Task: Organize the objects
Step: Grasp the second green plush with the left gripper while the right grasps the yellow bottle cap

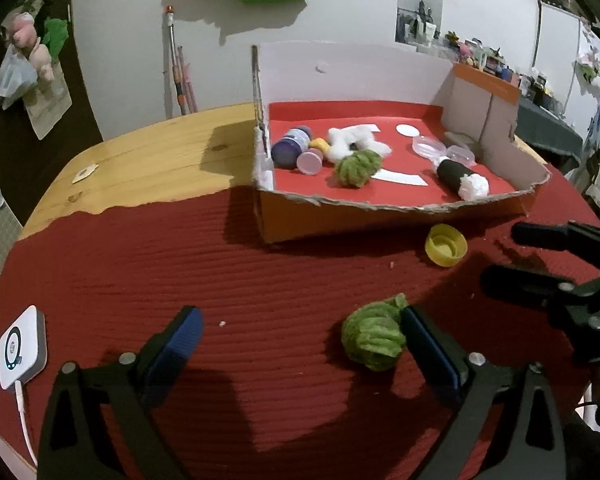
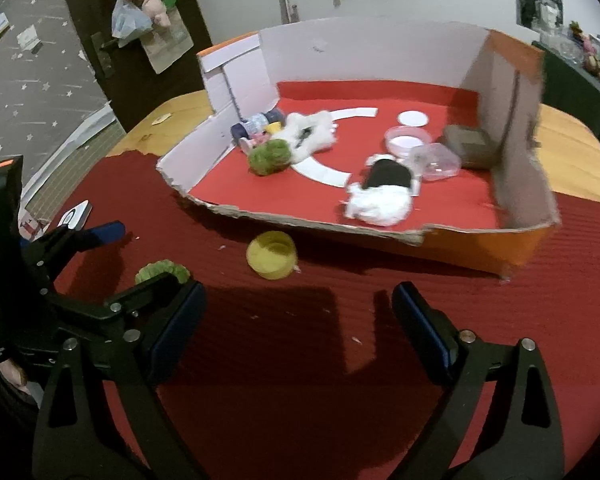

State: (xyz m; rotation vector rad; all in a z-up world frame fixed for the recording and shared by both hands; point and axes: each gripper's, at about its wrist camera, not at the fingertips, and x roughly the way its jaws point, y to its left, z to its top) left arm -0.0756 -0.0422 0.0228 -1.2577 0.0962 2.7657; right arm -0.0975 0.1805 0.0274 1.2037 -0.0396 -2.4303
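The left gripper (image 1: 300, 344) is spread wide, the green pompom (image 1: 374, 338) touching 1 finger. The right gripper (image 2: 300, 320) is spread too, near the yellow cap (image 2: 271, 255) beside the box (image 2: 300, 222).

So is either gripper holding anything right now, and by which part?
Nothing is held. The left gripper is open, green pompom beside its right finger; the right gripper is open and empty.

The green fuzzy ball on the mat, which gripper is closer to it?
Left. The left gripper has the green fuzzy ball against one finger; the right gripper hovers off to its side, nearer the yellow cap.
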